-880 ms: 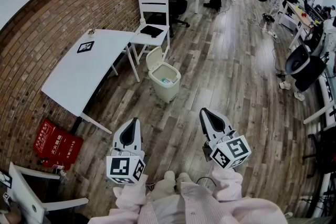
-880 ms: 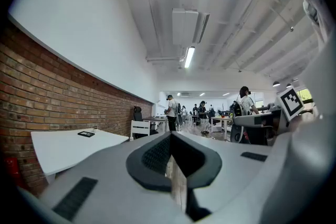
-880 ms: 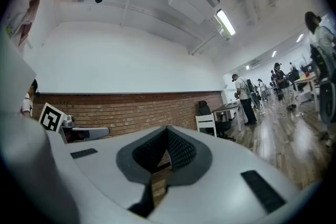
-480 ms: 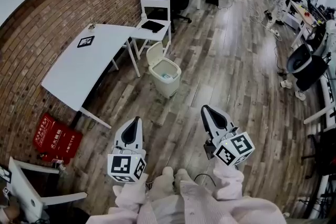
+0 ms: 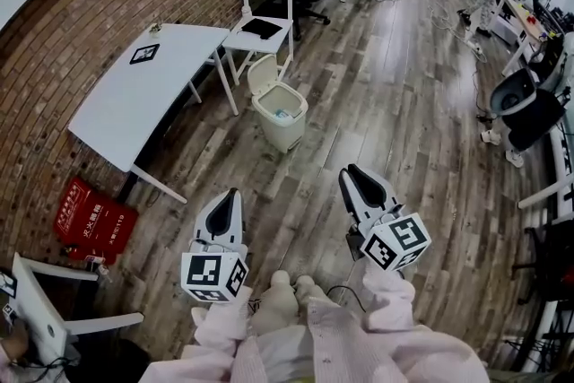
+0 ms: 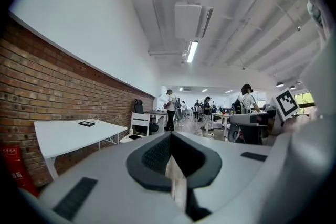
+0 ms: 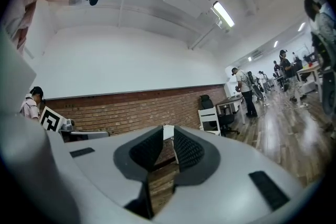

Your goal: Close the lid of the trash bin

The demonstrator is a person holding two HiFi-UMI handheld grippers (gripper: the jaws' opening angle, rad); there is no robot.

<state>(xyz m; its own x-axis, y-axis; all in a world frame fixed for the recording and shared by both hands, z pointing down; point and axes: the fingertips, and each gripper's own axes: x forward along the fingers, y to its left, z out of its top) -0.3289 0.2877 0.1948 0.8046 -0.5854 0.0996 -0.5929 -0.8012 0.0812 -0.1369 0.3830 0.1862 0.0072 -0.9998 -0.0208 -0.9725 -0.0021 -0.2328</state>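
Well, I judge that the approach is the step in hand, because the trash bin (image 5: 282,123) stands far ahead on the plank floor (image 5: 377,117), well apart from both tools. It sits just beside the near right leg of the white tabletop (image 5: 134,108) and near the white slatted chair (image 5: 265,6). Its lid (image 5: 262,73) is up, leaning back from a hinge on the bin's far left edge, so the mouth is open and a small pale blue thing shows inside. The left hand-held gripper (image 5: 232,193) and the right hand-held gripper (image 5: 351,171) both point roughly level, and each one's jaws are only a sliver apart with nothing between them. I see only floor and brick wall (image 5: 117,4) through the slits. To do this well, I would get much closer. Then I would reach one narrowed tip over the raised edge of the lid to its far left face, and push it toward me and down until it seats on the rim. The bin looks like smooth, cream, round-cornered plastic, probably light. I expect a slippery contact, and the whole bin may skid on the glossy wood if I shove instead of tipping the lid. Resting the other tool against the bin's wall should steady it.
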